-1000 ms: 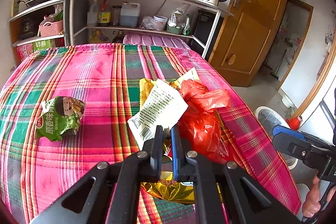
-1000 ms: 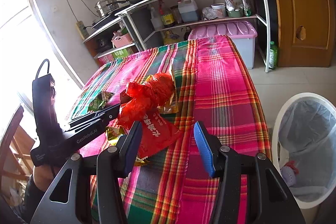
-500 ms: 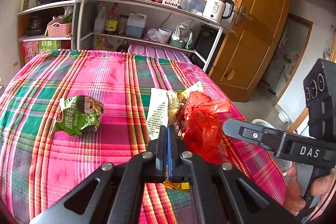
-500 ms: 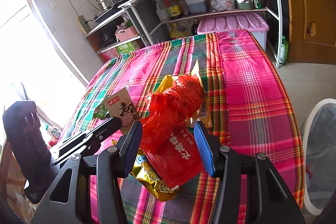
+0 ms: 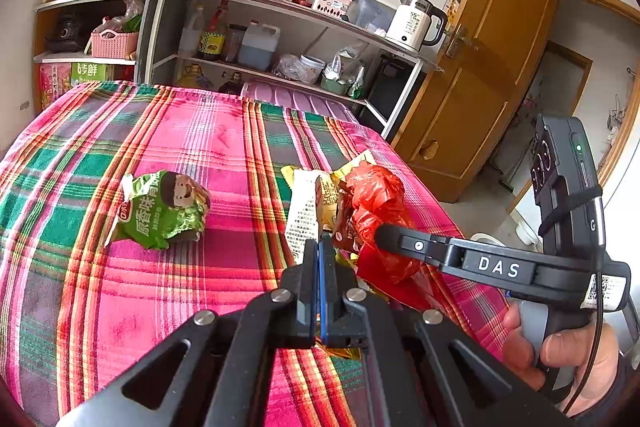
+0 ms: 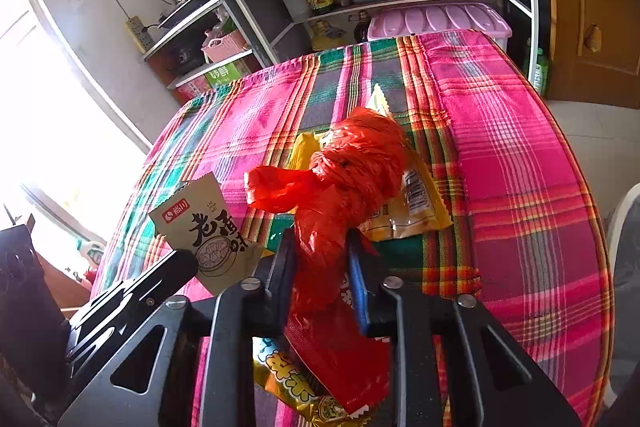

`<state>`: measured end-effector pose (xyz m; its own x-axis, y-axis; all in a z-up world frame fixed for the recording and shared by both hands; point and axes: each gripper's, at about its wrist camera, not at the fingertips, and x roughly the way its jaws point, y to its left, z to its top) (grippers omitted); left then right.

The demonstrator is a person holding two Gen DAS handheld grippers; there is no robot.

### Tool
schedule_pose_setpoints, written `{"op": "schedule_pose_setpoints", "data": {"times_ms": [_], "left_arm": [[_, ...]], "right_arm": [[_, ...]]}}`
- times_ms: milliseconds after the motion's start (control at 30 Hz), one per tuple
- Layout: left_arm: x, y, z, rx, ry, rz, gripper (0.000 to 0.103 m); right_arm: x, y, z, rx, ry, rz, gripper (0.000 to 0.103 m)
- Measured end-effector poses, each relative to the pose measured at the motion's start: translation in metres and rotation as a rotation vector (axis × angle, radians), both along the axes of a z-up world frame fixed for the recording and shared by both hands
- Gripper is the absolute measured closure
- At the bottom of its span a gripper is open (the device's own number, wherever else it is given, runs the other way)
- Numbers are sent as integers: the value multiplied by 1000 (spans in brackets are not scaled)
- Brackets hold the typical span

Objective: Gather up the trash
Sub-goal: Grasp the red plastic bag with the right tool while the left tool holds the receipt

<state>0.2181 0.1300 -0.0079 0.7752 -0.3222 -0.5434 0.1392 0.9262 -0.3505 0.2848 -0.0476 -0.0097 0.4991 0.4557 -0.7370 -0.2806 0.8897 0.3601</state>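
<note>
A kitchen shelf rack (image 5: 280,15) stands behind a worktop (image 5: 192,147) spread with pink and green plaid cloth. Near the middle, the left claw (image 5: 319,247) is clamped tight on a tan snack wrapper (image 6: 204,227), lifting it. At its 3 o'clock, the right claw (image 6: 320,259) is closing around a knotted red plastic bag (image 6: 352,163), which lies between its jaws. A green snack packet (image 5: 160,211) rests at 9 o'clock, well apart.

Your gold wrapper (image 6: 296,383) runs off the right wrist view at six o'clock, half buried under the red packet (image 6: 340,355). The white bin (image 6: 624,267) is clipped at three o'clock. Shelf labels are too small to read.
</note>
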Motion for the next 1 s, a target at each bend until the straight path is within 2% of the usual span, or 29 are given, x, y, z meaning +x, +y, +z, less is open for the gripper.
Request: {"op": "schedule_pose_setpoints", "data": {"times_ms": [133, 167, 200, 267, 333, 433, 600, 700, 867, 1000], "left_arm": [[-1, 2, 1, 12, 4, 11, 98], [0, 2, 0, 12, 9, 12, 88], [2, 2, 0, 10, 17, 16, 67], [5, 3, -1, -9, 28, 26, 52], [9, 2, -3, -16, 39, 23, 52], [14, -4, -5, 34, 53, 32, 52], [28, 0, -17, 25, 135, 75, 54], [19, 6, -13, 18, 111, 102, 54], [21, 14, -9, 71, 99, 137, 48], [31, 10, -10, 132, 105, 85, 47]], "right_arm": [[-6, 1, 3, -12, -26, 17, 81], [-7, 0, 4, -11, -29, 21, 82], [-8, -1, 5, -9, -33, 22, 82], [-9, -4, 7, -4, -38, 22, 82], [-13, -8, 9, 3, -44, 20, 82], [-15, -14, 13, 12, -53, 16, 82], [-21, -24, 16, 27, -58, 9, 82], [-24, -29, 18, 35, -61, 11, 82], [-28, -32, 20, 48, -65, 24, 82], [-29, -37, 18, 58, -60, 27, 82]]}}
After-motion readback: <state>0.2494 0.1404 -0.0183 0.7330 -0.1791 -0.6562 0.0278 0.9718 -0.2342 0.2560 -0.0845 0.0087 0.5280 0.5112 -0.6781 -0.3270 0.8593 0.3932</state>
